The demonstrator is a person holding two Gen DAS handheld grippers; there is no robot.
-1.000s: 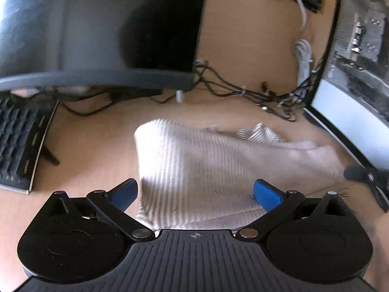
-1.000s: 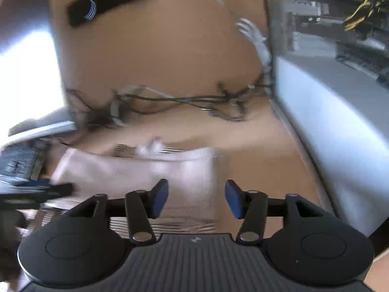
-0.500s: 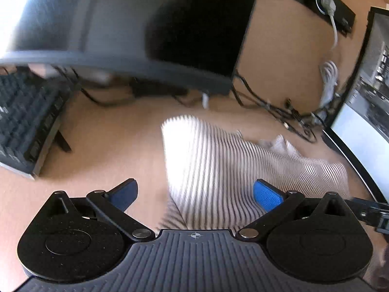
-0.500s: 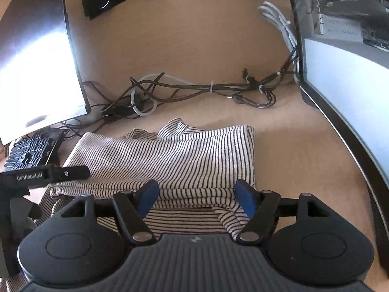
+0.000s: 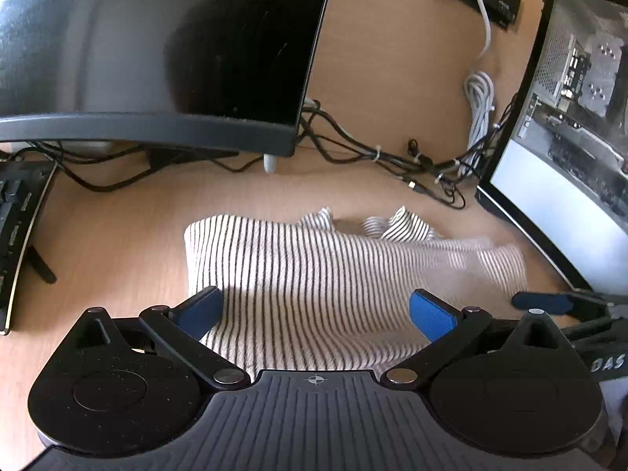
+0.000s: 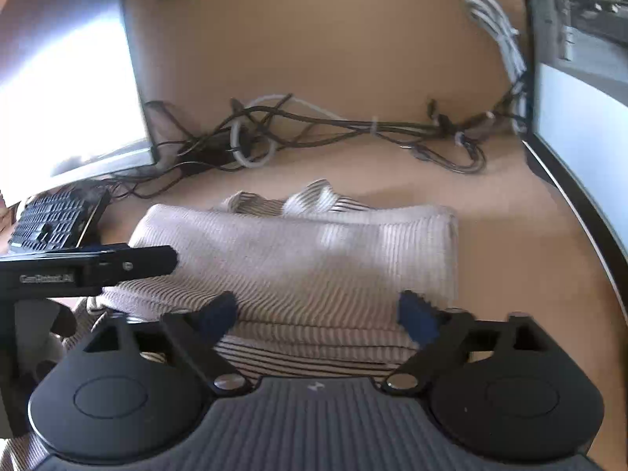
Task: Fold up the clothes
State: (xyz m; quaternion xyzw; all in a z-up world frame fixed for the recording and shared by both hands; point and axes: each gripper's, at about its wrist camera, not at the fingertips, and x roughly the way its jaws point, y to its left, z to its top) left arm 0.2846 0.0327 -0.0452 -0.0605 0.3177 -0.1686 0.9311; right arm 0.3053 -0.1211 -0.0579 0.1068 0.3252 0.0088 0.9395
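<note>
The striped garment [image 5: 314, 274] lies on the wooden desk [image 5: 117, 243], well in from its edges, between the dark monitor [image 5: 157, 47] toward the left edge and the glass-sided computer case [image 5: 569, 137] along the right. It is doubled over into a band whose long axis runs left to right, with a rumpled bit of fabric poking up at its far side near the tangle of cables [image 5: 412, 161]. The left gripper [image 5: 314, 310] hangs just over the near-left part of the band, its blue pads wide apart with nothing between them. The right gripper [image 6: 318, 314] stands over the near-right part, also spread and empty. Each is nearest its own end of the band. The cloth is a soft ribbed knit, cream with thin dark stripes, limp, layered along its near edge. Whether another fold is due, I cannot tell.
</note>
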